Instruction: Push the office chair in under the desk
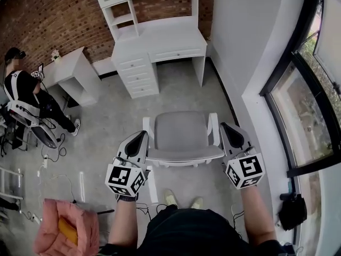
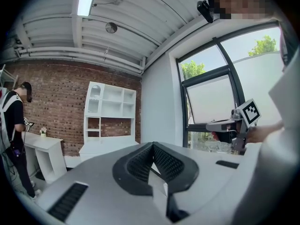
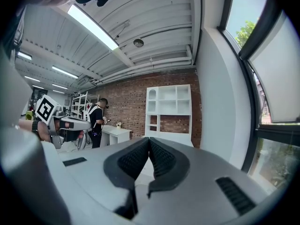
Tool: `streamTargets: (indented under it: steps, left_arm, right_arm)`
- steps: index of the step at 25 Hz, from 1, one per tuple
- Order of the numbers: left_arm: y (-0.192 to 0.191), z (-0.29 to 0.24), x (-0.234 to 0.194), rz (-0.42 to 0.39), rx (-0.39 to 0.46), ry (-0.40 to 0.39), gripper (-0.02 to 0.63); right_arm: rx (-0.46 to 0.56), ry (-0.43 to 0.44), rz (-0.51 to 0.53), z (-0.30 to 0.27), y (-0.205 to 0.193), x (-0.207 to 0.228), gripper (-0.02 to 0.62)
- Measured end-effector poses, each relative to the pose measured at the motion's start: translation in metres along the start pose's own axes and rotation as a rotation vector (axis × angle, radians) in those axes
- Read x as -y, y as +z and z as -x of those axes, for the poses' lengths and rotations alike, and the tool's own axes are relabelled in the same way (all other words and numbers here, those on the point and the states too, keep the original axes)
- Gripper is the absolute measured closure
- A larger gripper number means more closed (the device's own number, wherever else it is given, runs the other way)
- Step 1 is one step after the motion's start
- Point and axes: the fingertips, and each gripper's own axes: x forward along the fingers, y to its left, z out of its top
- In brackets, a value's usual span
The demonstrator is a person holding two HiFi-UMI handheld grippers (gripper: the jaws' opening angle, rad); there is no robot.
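Note:
The office chair (image 1: 181, 135), grey seat with white armrests, stands on the floor right in front of me, facing the white desk with a hutch (image 1: 160, 44) by the brick wall. Open floor lies between chair and desk. My left gripper (image 1: 143, 136) is beside the chair's left armrest and my right gripper (image 1: 226, 127) beside the right armrest, both at the back corners; whether they touch the chair I cannot tell. Both are shut with nothing between the jaws. The left gripper view shows its closed jaws, the hutch (image 2: 110, 118) and the right gripper (image 2: 234, 125); the right gripper view shows the hutch (image 3: 168, 109).
A person in black (image 1: 21, 89) stands at a small white desk (image 1: 74, 73) at the left. Cables lie on the floor at the left. A pink bundle (image 1: 66, 231) is at lower left. A white wall and window (image 1: 314, 89) run along the right, with a black bag (image 1: 293, 209) below.

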Motion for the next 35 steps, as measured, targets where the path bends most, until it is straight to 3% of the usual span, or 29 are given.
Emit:
streamTargets:
  steps: [11,19,28,35]
  left_arm:
    - [-0.003,-0.015,0.0,-0.018,-0.004,-0.05,0.6]
    - [-0.046,-0.014,-0.001,-0.077,-0.061,-0.113,0.598]
    - [-0.123,-0.002,-0.017,-0.202,-0.216,-0.2,0.598]
    - [-0.176,-0.001,-0.014,-0.333,-0.35,-0.313,0.597]
  right_arm:
    - [-0.007,-0.021,0.001,-0.007,-0.002,0.003,0.591]
    - [-0.075,-0.063,-0.036,-0.005,-0.041,0.013,0.591]
    - [-0.178,-0.135,-0.082,-0.01,-0.098,0.01,0.591]
    - [-0.252,-0.211,-0.117,-0.014,-0.14,0.009,0.591]
